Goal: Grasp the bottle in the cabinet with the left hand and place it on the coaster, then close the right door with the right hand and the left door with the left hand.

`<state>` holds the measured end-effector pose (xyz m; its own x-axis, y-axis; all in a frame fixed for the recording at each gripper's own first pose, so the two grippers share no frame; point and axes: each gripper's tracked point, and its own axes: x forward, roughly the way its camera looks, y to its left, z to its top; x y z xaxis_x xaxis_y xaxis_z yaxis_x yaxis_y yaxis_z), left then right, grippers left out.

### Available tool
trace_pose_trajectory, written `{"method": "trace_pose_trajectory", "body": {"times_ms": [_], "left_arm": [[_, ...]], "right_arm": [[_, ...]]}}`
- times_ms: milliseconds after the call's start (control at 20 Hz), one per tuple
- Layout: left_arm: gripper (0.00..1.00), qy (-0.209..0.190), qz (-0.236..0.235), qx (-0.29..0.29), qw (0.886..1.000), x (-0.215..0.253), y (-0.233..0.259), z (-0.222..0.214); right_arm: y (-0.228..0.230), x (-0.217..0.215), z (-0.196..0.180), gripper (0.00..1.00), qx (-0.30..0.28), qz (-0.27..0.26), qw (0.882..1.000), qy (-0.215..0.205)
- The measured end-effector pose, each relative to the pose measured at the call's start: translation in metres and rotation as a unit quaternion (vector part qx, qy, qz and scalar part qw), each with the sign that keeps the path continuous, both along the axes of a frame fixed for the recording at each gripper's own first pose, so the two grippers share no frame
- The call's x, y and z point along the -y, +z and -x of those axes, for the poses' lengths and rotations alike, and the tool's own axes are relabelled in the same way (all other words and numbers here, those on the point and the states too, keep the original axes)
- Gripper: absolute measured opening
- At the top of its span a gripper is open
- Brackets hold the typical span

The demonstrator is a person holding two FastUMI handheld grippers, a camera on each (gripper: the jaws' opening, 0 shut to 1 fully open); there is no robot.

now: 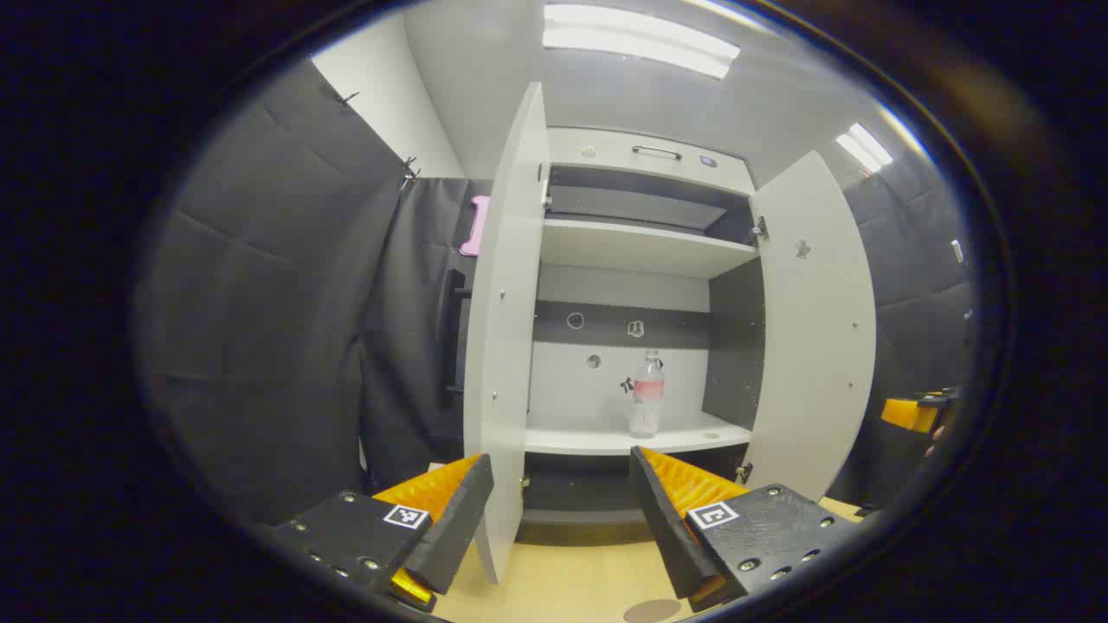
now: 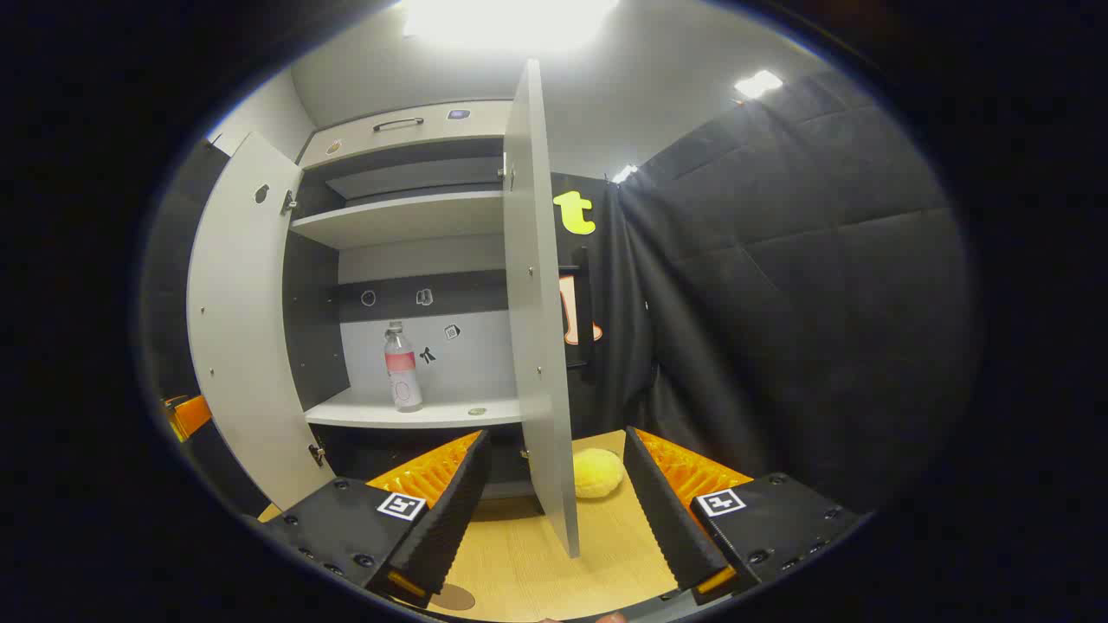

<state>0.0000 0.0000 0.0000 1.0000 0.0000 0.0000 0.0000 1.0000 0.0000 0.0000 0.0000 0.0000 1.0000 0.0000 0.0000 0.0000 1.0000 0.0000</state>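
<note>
A clear bottle [image 1: 647,394] with a pink label stands upright on the lower shelf [image 1: 606,437] of the open white cabinet. My left gripper [image 1: 560,456] is open and empty, well short of the shelf. The left door [image 1: 506,346] stands edge-on, in line with the gap between its fingers. A round brown coaster [image 1: 651,611] lies on the table under it. In the right gripper view the bottle [image 2: 402,368] is left of the edge-on right door [image 2: 537,303]. My right gripper [image 2: 555,435] is open and empty, and the coaster [image 2: 452,597] lies low on the left.
Both doors swing out over the wooden table [image 1: 563,580]. A fluffy yellow object [image 2: 597,472] lies on the table just behind the right door. The upper shelf [image 1: 640,247] is bare. Black padded walls close in on both sides.
</note>
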Motion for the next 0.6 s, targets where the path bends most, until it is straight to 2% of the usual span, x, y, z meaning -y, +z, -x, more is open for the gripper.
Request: {"method": "trace_pose_trajectory", "body": {"times_ms": [50, 100, 150, 250, 350, 400, 500, 600], "left_arm": [[0.89, -0.005, -0.001, -0.001, 1.000, 0.004, -0.001, 0.001], [0.96, -0.011, -0.002, -0.001, 1.000, 0.007, -0.002, 0.002], [0.89, -0.015, -0.004, -0.003, 1.000, 0.009, -0.004, 0.003], [0.93, -0.022, -0.004, -0.005, 1.000, 0.014, -0.006, 0.003], [0.92, -0.031, 0.002, -0.006, 1.000, 0.018, -0.006, 0.006], [0.88, -0.030, 0.006, -0.007, 0.999, 0.018, -0.006, 0.005], [0.96, -0.027, 0.010, -0.010, 1.000, 0.014, -0.007, 0.006], [0.96, -0.020, 0.015, -0.013, 1.000, 0.008, -0.009, 0.006]], "right_arm": [[0.001, 0.000, 0.000, 0.97, 0.002, 0.001, 1.000, -0.001], [0.000, -0.002, 0.001, 0.97, 0.002, -0.002, 1.000, -0.002], [0.001, -0.004, 0.001, 0.97, 0.002, -0.007, 1.000, -0.001], [0.001, -0.008, 0.001, 0.97, 0.001, -0.021, 1.000, 0.004], [0.001, -0.010, 0.001, 0.97, 0.003, -0.024, 1.000, 0.006], [-0.001, -0.010, 0.000, 0.97, 0.003, -0.021, 1.000, 0.006], [-0.005, -0.010, 0.001, 0.97, -0.003, -0.015, 1.000, 0.009], [-0.007, -0.010, 0.001, 0.97, -0.007, -0.014, 1.000, 0.010]]}}
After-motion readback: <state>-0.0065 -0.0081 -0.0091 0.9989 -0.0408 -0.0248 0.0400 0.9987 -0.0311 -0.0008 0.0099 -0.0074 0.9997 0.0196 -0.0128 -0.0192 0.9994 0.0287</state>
